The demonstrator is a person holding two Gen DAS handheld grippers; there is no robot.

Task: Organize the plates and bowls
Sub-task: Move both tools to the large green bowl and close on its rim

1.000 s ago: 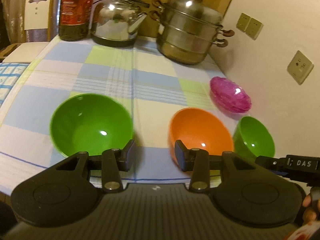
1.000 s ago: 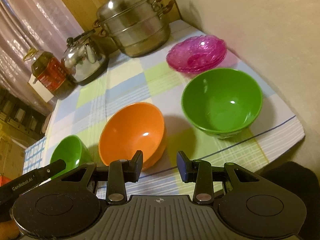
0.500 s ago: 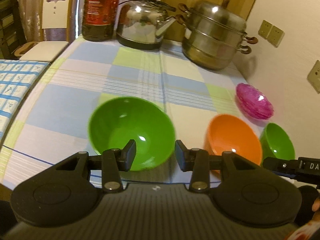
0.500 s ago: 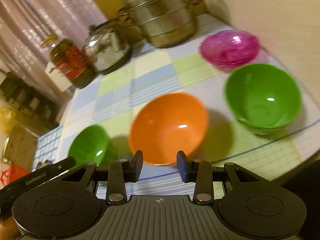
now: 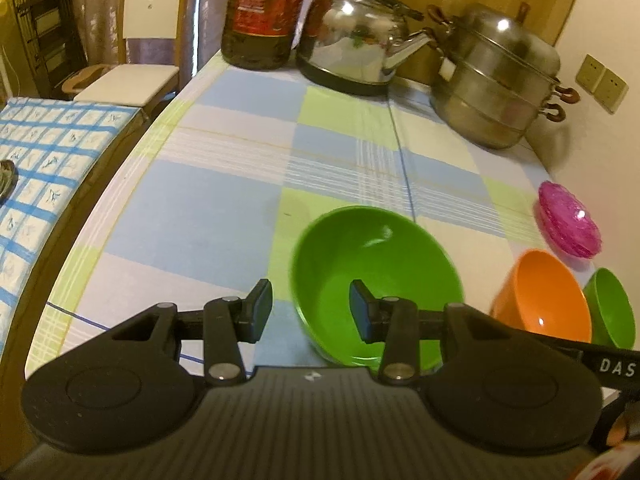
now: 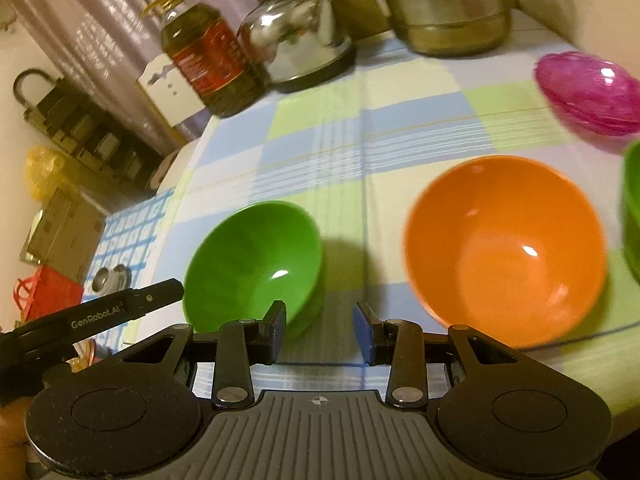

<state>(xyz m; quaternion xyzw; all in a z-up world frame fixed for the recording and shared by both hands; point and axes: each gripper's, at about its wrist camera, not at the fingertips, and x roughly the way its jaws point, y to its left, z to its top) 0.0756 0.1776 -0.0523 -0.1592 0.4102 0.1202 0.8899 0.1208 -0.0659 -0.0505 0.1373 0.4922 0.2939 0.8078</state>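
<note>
A green bowl (image 5: 376,276) stands near the table's front edge; it also shows in the right wrist view (image 6: 252,264). An orange bowl (image 6: 504,248) stands to its right, also in the left wrist view (image 5: 540,300). A second green bowl (image 5: 610,308) sits right of that, cut off at the right wrist view's edge (image 6: 633,208). Stacked pink glass plates (image 6: 588,92) lie behind, near the wall. My left gripper (image 5: 311,310) is open and empty, straddling the near left rim of the first green bowl. My right gripper (image 6: 320,330) is open and empty, before the gap between green and orange bowls.
A steel steamer pot (image 5: 496,88), a kettle (image 5: 356,52) and an oil bottle (image 5: 264,12) stand along the back of the checked tablecloth (image 5: 224,200). A wall (image 5: 600,20) is at the right. A chair (image 5: 136,60) and a second table (image 5: 44,152) are at the left.
Both views have swung left: the bowls and plates slide right in each frame. The left gripper has come closer to the first green bowl. Both grippers stay open.
</note>
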